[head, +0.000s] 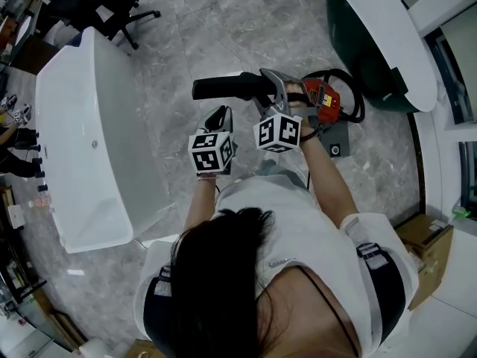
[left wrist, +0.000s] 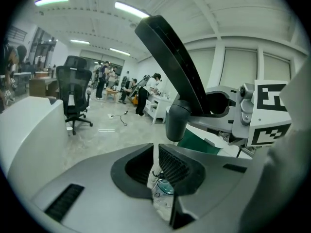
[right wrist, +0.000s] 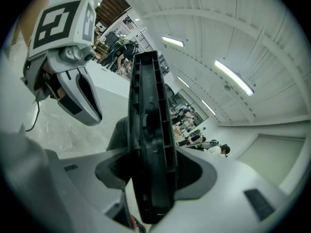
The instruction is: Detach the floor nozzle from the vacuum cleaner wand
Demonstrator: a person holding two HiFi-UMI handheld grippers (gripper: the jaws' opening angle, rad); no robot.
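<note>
The right gripper (head: 268, 88) pinches the long black plastic floor nozzle (right wrist: 150, 144) in its claw. The left gripper (left wrist: 156, 164), just beside it, has its claw pressed together, empty.

floor nozzle (right wrist: 148, 144): black matt plastic, ribbed moulding
left hand-held gripper (left wrist: 156, 168): smooth grey matt plastic
pads (left wrist: 175, 166): black, cross-hatched, rubbery look
floor (head: 223, 28): polished grey marbled stone look
white tub (head: 82, 133): glossy, smooth
shirt (head: 313, 252): white cloth
vacuum body (head: 326, 99): glossy red plastic
</note>
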